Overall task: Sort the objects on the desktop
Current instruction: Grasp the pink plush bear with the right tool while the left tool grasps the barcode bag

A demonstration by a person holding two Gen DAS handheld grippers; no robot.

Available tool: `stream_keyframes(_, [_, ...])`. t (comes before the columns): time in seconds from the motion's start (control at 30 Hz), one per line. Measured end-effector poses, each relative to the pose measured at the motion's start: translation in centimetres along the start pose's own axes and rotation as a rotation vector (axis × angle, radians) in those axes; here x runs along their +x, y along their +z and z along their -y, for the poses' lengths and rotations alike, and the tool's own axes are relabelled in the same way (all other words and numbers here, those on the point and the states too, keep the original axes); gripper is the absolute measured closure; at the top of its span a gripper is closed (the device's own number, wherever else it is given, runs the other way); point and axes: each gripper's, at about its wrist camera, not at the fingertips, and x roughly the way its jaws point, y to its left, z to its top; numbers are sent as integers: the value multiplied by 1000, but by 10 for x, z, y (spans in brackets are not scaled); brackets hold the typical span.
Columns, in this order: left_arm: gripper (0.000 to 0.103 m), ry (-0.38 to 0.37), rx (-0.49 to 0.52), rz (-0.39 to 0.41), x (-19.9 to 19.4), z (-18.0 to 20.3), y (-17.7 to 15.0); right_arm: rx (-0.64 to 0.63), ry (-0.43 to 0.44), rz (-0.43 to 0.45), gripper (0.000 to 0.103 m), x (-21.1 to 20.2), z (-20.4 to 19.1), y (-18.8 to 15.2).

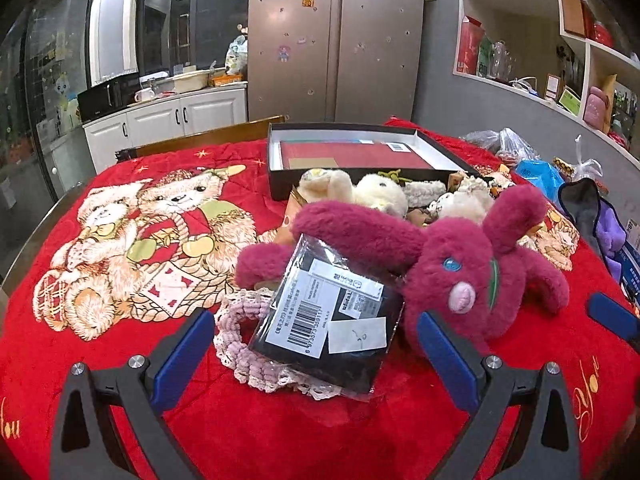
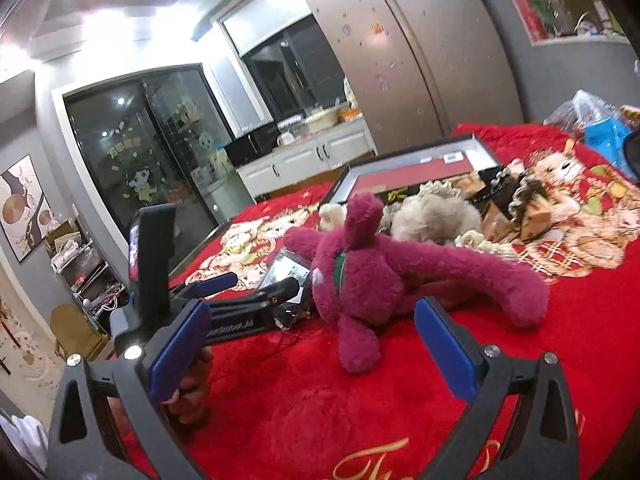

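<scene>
My left gripper [image 1: 316, 318] is open just above the red quilted cloth, its blue pads either side of a black packet [image 1: 328, 316] in clear plastic with a barcode label. The packet lies on a pink lace hairband [image 1: 236, 320]. A magenta plush rabbit [image 1: 452, 272] sprawls to the right of the packet, one long ear behind it. My right gripper [image 2: 312, 306] is open, low over the cloth, with the rabbit [image 2: 372, 276] just ahead of its pads. An open black box [image 1: 352, 152] with a red insert stands behind several cream plush toys [image 1: 376, 192].
The left gripper [image 2: 252, 286] and a hand [image 2: 192, 392] show at the left of the right wrist view. Plastic bags [image 1: 516, 148], a blue bag [image 1: 536, 176] and a dark and purple cloth [image 1: 592, 216] crowd the table's right side. The bear-print cloth [image 1: 160, 240] covers the left.
</scene>
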Motion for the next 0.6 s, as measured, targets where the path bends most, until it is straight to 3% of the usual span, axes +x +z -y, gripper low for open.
stream_keyframes(0.27, [0,-17,24,-39,17,2,0,-9,-26,-101,1,53,18,17])
stream_keyframes(0.43, [0,-36,-17,-77,27,-6,1,-12,-26,-161,13,80,23,18])
stream_keyframes(0.6, [0,-43,-57,-117,36,-15,0,-18,-45,-188,13,99,26,20])
